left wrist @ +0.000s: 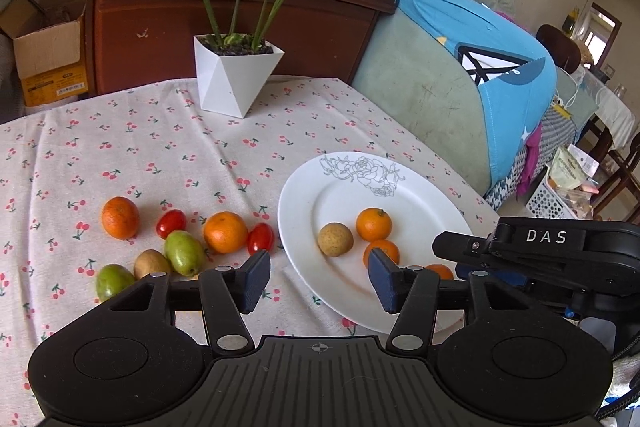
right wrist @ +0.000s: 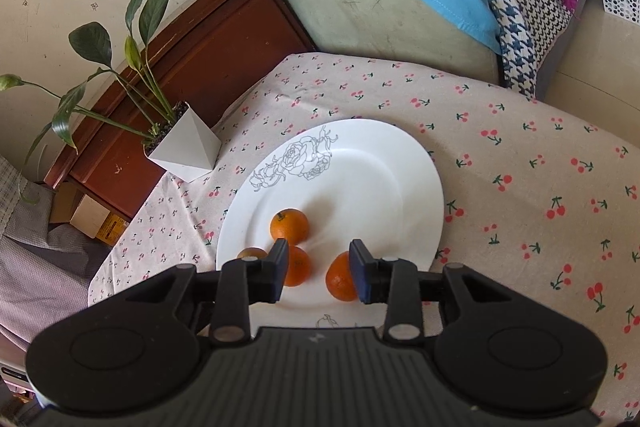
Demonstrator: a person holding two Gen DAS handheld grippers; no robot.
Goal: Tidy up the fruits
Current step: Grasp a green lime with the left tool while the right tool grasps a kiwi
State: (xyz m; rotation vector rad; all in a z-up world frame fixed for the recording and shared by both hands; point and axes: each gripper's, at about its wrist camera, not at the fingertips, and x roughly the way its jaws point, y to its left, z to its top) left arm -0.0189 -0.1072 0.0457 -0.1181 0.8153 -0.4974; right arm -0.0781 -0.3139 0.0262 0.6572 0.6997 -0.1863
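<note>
Jaws apart above plate [right wrist: 384, 163], oranges [right wrist: 340, 281] below.

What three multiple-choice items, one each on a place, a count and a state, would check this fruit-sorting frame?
1. Where does the potted plant stand?
A. On the plate
B. On the tablecloth, beyond the loose fruit
C. On the wooden cabinet

2. How many red cherry tomatoes lie on the tablecloth?
A. Two
B. Four
C. None

3. What is the state of the left gripper?
A. Shut on an orange
B. Shut on nothing
C. Open and holding nothing

Answers:
1 B: its white pot sits on the cherry-print cloth behind the fruit.
2 A: one tomato and another tomato flank an orange left of the plate.
3 C: its fingers stand wide apart with only cloth and plate between them.
</note>
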